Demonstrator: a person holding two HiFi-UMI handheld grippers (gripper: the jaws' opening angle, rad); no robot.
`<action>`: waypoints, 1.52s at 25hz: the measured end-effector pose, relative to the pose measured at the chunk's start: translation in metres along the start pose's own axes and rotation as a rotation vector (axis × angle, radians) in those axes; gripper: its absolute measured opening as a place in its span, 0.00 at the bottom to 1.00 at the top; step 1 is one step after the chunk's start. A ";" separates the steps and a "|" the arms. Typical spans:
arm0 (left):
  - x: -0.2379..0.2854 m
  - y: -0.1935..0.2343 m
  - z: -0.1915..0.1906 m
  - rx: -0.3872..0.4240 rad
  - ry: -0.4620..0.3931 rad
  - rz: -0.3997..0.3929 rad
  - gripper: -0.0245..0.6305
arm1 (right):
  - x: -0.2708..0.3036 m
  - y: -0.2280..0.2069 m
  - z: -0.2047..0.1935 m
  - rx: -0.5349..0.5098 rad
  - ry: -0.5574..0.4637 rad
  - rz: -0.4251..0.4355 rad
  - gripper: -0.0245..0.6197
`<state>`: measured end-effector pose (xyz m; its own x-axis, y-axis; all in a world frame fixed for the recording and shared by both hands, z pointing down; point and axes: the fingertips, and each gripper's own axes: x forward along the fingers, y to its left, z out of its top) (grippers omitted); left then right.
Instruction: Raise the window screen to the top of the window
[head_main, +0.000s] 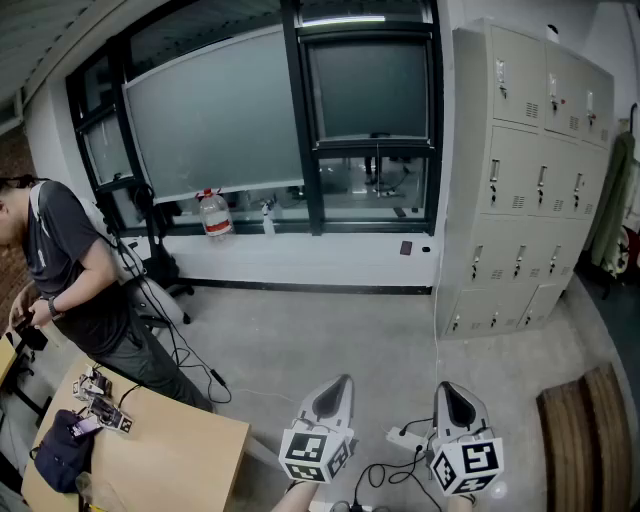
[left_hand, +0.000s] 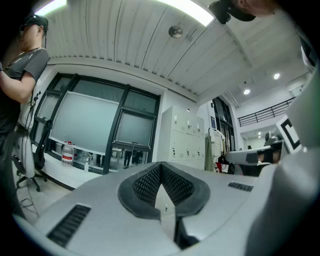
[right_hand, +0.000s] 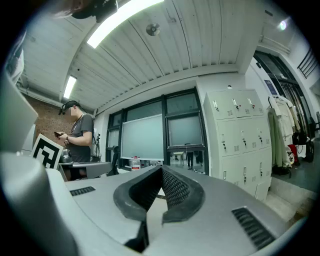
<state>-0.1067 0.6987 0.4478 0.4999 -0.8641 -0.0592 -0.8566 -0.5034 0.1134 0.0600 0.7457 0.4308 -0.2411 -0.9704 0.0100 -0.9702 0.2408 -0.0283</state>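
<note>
The window (head_main: 300, 120) fills the far wall. Its narrow right pane carries a grey screen (head_main: 368, 90) whose lower bar (head_main: 375, 143) sits about two thirds of the way down, with clear glass below it. The same pane appears in the left gripper view as the screen (left_hand: 132, 128) and in the right gripper view as the screen (right_hand: 185, 131). My left gripper (head_main: 343, 380) and right gripper (head_main: 447, 388) are held low and level, far back from the window, pointing towards it. Both are shut with nothing between the pads, as the left gripper (left_hand: 161, 165) and right gripper (right_hand: 161, 169) show.
Grey lockers (head_main: 530, 180) stand to the right of the window. A person (head_main: 70, 260) stands at the left beside a wooden table (head_main: 170, 455). A water bottle (head_main: 214, 215) sits on the sill. Cables (head_main: 400, 465) lie on the floor near me, a wooden bench (head_main: 585, 440) at right.
</note>
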 end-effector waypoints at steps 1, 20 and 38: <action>0.002 -0.004 -0.002 0.004 0.001 -0.003 0.04 | -0.002 -0.001 -0.001 -0.014 -0.003 0.003 0.05; 0.045 -0.048 -0.005 0.044 -0.010 -0.026 0.04 | 0.004 -0.043 -0.024 0.087 0.025 0.127 0.05; 0.282 0.087 -0.041 -0.080 -0.008 -0.036 0.04 | 0.264 -0.128 -0.049 0.008 0.125 0.107 0.05</action>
<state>-0.0349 0.4120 0.4817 0.5288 -0.8456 -0.0724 -0.8250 -0.5322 0.1898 0.1192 0.4595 0.4862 -0.3449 -0.9295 0.1309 -0.9386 0.3422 -0.0434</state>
